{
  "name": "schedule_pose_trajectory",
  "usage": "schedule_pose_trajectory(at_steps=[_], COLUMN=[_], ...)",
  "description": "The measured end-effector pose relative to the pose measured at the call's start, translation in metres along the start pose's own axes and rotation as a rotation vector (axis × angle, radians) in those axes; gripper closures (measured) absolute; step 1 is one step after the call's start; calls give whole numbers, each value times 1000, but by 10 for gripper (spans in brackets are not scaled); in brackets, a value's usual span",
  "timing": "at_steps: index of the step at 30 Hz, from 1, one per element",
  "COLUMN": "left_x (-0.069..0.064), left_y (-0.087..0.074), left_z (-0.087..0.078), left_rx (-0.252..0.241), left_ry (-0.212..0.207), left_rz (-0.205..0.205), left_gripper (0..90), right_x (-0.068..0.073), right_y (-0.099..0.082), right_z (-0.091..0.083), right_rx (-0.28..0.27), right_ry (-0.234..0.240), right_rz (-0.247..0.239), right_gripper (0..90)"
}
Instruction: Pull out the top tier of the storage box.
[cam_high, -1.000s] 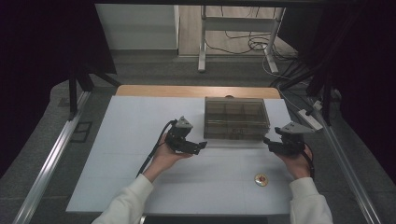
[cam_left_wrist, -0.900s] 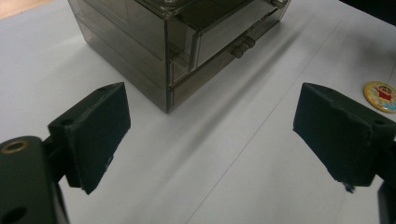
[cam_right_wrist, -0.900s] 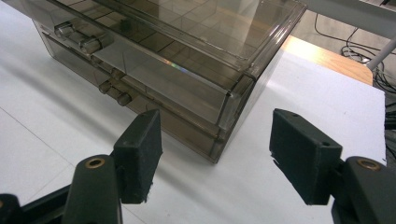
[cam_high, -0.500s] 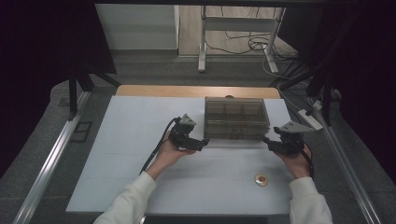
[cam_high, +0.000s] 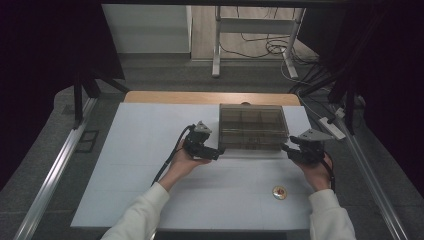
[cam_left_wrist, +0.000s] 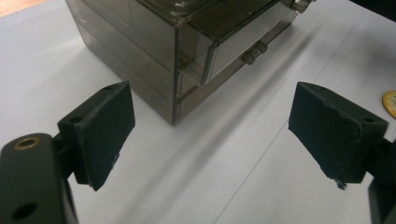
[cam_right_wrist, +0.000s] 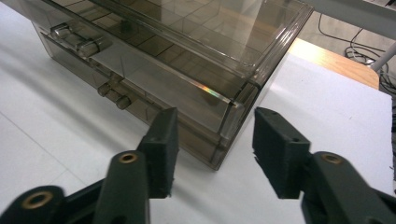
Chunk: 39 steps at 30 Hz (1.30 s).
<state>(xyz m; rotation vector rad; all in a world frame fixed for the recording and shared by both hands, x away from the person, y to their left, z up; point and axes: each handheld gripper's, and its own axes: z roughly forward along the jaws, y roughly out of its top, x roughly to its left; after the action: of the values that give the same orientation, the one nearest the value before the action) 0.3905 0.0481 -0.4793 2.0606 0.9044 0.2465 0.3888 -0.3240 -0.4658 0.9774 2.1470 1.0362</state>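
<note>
A white counter (cam_high: 130, 165) carries a smoky clear drawer box (cam_high: 252, 125) at centre frame and a small round disc (cam_high: 279, 192) lower right.

A small round yellow disc (cam_high: 279, 192) lies on the white table (cam_high: 130, 175), near its front edge.

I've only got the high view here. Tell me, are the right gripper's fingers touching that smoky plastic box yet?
Observer: No. In the right gripper view, the right gripper has just been closing its fingers. A corner of the box stands in the gap, touching neither.
Operator: And the left one?
Observer: The left gripper is wide open. The box's other front corner is just ahead of its fingers, with nothing between them.
Operator: Any handles on the front?
Observer: Yes, small clear handles stick out of it.
</note>
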Motion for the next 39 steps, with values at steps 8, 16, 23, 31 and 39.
schedule_pose_trajectory(at_steps=[8,16,23,31,39], left_x=[-2,-8,-12,-12,-13], left_y=[2,4,5,7,7], left_z=[2,5,8,9,8], left_rx=[-17,-28,-33,-28,-21], left_ry=[-1,1,6,53,111], left_rz=[4,27,53,45,55], left_gripper=[168,269,436,593,758], right_x=[2,1,0,1,1], right_y=[0,-1,-1,-1,-1], right_z=[4,3,3,3,3], right_rx=[8,10,10,11,11], right_ry=[-16,-14,-13,-13,-13], right_rz=[-23,-31,-32,-34,-33], right_gripper=[676,715,715,717,718])
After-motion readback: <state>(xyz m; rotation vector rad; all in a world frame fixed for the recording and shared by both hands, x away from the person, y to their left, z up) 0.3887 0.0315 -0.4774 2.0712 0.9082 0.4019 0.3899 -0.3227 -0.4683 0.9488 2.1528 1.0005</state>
